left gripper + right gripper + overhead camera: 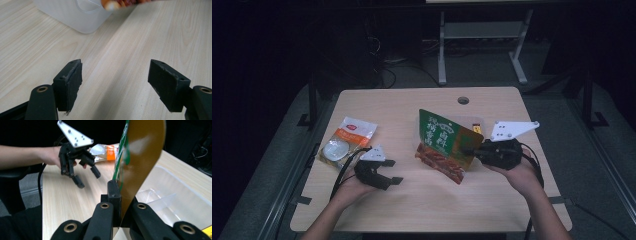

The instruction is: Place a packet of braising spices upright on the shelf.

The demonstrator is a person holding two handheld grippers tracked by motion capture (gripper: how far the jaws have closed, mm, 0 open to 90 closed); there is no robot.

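1. Lying bare and pale, the table (422,200) is open wood between the two claws and along its near edge.
2. Right claw (468,149) is clamped on the edge of a green snack packet (443,142), held upright above the table, just in front of a clear plastic tub (175,202).
3. Packet: green top, red-brown food picture below, glossy brown back.
4. Left claw (392,172) gapes wide, nothing between its pads, near an orange-and-clear packet (346,142).
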